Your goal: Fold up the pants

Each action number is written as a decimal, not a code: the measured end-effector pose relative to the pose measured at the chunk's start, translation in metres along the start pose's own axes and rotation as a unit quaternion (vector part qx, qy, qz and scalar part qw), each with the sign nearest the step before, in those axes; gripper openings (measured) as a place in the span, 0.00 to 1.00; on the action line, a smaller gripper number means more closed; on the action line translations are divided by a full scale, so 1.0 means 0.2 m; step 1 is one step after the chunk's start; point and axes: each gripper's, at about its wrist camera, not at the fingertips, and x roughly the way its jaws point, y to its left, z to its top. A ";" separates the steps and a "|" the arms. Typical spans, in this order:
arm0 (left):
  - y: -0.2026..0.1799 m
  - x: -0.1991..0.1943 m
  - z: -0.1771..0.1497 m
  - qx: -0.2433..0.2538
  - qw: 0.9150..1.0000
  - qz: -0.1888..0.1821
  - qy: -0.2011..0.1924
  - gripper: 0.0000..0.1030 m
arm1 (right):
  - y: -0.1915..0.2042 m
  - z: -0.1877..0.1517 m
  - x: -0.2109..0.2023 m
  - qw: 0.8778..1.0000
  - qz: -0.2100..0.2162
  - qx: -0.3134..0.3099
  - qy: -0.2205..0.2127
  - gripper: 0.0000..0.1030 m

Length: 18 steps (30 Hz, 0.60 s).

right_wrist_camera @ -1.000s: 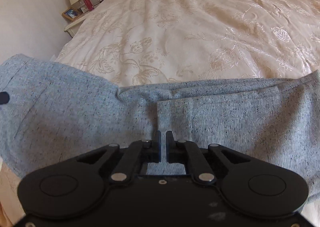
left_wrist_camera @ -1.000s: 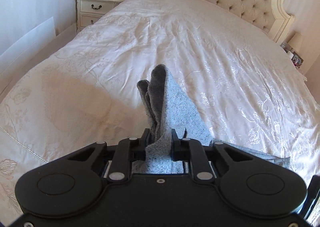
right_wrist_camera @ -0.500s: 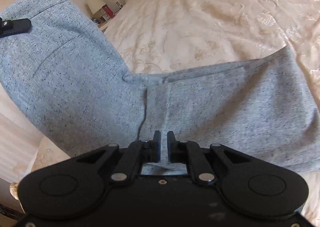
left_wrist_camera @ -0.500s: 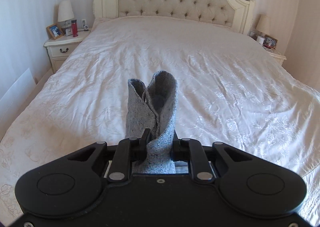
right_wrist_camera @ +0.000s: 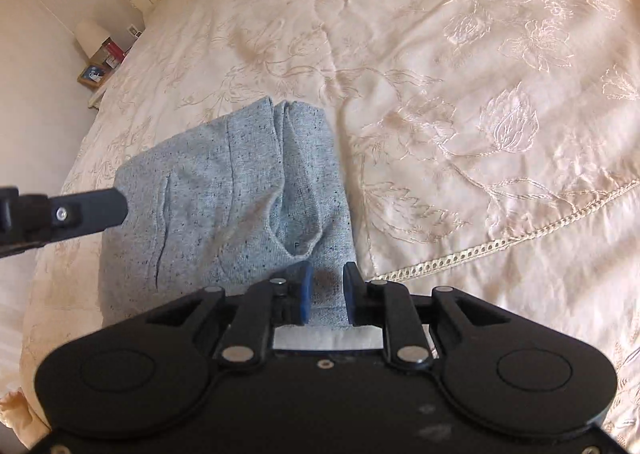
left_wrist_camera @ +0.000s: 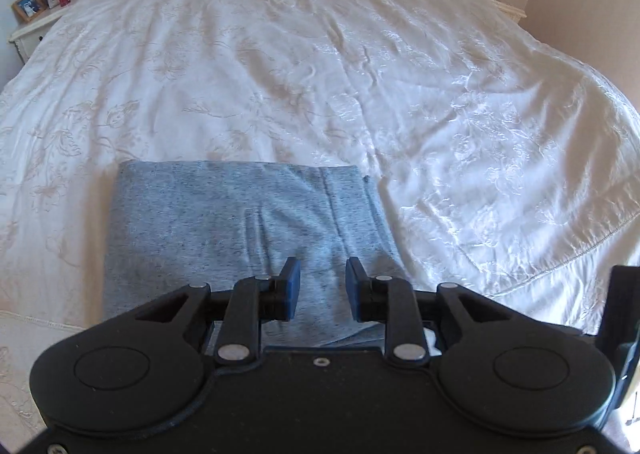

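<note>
I'm angling both grippers steeply downward. My left gripper is opening its jaws, a clear gap showing between the blue pads, nothing pinched in them. My right gripper is also opening, its pads parting and gripping nothing. The left gripper's finger is poking into the right wrist view from the left edge.

No lettering, label, brand mark or number is showing legibly in either view. The small items on the nightstand at the upper left of the left wrist view are too blurred to read.
</note>
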 end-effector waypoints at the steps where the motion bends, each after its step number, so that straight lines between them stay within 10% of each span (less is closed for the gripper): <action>1: 0.07 0.00 -0.01 -0.002 1.000 0.024 -0.001 0.35 | 0.01 0.01 -0.01 1.000 0.004 0.000 -0.010 0.23; 10: 0.63 0.27 0.02 -0.079 0.989 0.110 0.058 0.34 | 0.14 0.21 0.12 0.999 0.021 0.002 -0.043 0.34; 18: 0.52 0.52 -0.01 0.056 0.985 0.119 0.115 0.30 | 0.25 0.38 0.22 0.997 0.019 -0.039 -0.062 0.37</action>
